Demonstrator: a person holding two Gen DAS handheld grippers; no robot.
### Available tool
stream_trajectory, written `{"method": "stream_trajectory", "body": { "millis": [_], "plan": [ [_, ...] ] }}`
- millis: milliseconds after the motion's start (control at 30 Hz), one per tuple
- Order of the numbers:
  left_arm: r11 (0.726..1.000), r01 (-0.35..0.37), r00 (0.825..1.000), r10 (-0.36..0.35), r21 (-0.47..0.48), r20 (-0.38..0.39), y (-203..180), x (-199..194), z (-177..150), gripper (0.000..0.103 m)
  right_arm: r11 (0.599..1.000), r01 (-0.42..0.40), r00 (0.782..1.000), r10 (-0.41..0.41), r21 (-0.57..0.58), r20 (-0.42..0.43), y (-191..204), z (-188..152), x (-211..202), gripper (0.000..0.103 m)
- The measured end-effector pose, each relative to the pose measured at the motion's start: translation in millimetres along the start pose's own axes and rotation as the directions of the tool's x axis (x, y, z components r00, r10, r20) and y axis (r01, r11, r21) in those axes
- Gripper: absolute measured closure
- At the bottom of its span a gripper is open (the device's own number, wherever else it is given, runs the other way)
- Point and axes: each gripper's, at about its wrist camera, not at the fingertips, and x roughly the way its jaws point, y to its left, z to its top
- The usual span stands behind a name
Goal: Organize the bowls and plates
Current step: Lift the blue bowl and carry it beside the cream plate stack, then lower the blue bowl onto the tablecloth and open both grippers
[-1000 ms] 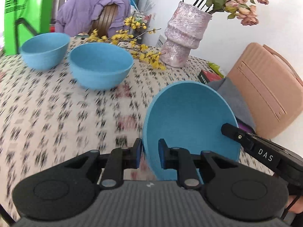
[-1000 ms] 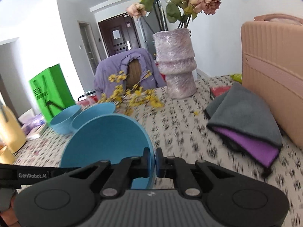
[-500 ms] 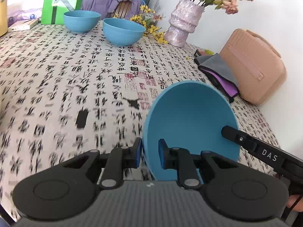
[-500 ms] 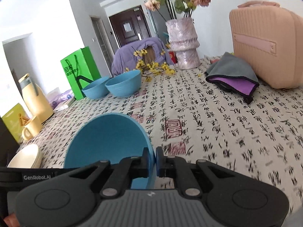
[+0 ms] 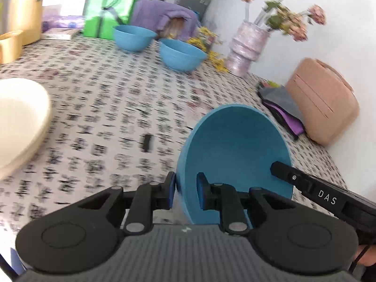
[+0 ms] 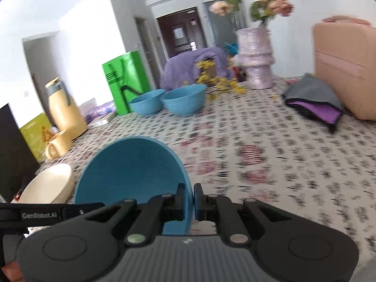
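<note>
Both grippers hold one blue bowl (image 5: 237, 150) by opposite rims, tilted, above the patterned tablecloth. My left gripper (image 5: 185, 191) is shut on its left rim. My right gripper (image 6: 189, 198) is shut on its right rim, and the bowl (image 6: 131, 171) shows in the right wrist view too. Two more blue bowls (image 5: 134, 36) (image 5: 182, 55) stand side by side at the far end. A stack of cream plates (image 5: 18, 115) sits at the near left, and shows in the right wrist view (image 6: 50, 185).
A pink vase of flowers (image 5: 246, 49), yellow flower sprigs (image 6: 218, 82), a green bag (image 5: 108, 11), a yellow jug (image 6: 63, 110) and mug (image 6: 57, 144) stand at the far side. A grey-purple cloth (image 6: 315, 101) and pink case (image 6: 345, 65) lie at right.
Both grippers have pulled back toward the near left with the blue bowl between them. The two far bowls look smaller and the cream plates have come into view.
</note>
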Motion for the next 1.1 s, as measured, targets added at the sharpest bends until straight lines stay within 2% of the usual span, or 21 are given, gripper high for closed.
{"method": "stream_trajectory", "body": {
  "millis": [233,400,667,700,800,833,867,900,967,1100],
  "plan": [
    [0.991,-0.076,0.997,0.078,-0.113,0.015,56,-9,19,0.084,0.994,-0.098,0.994,0.095,-0.052,-0.049,49,13,49,0.095],
    [0.985,-0.091,0.995,0.094,-0.145,0.013,78,-5,28,0.084,0.992,-0.107,0.992,0.102,-0.061,-0.078,68,19,73,0.094],
    [0.984,-0.066,0.998,0.062,-0.163,-0.029,96,9,37,0.082,0.995,-0.084,0.99,0.076,-0.06,-0.115,76,22,95,0.093],
    [0.986,-0.065,0.998,0.063,-0.156,-0.024,96,9,37,0.08,0.995,-0.082,0.99,0.075,-0.056,-0.119,75,22,98,0.092],
    [0.987,-0.086,0.996,0.088,-0.135,0.007,96,10,39,0.059,0.995,-0.087,0.99,0.081,-0.053,-0.117,76,23,101,0.088],
    [0.987,-0.104,0.994,0.107,-0.126,0.018,95,9,40,0.058,0.995,-0.086,0.99,0.079,-0.056,-0.117,76,24,102,0.086],
    [0.987,-0.116,0.992,0.12,-0.115,0.028,94,8,40,0.057,0.995,-0.085,0.99,0.078,-0.059,-0.114,77,24,103,0.083],
    [0.987,-0.116,0.992,0.12,-0.107,0.035,94,7,41,0.053,0.995,-0.083,0.991,0.075,-0.061,-0.112,77,25,104,0.075],
    [0.987,-0.115,0.992,0.12,-0.108,0.043,96,5,42,0.042,0.994,-0.083,0.991,0.076,-0.068,-0.107,78,26,104,0.065],
    [0.987,-0.125,0.989,0.133,-0.103,0.07,95,1,43,0.021,0.995,-0.078,0.994,0.073,-0.066,-0.078,79,28,98,0.033]
  ]
}}
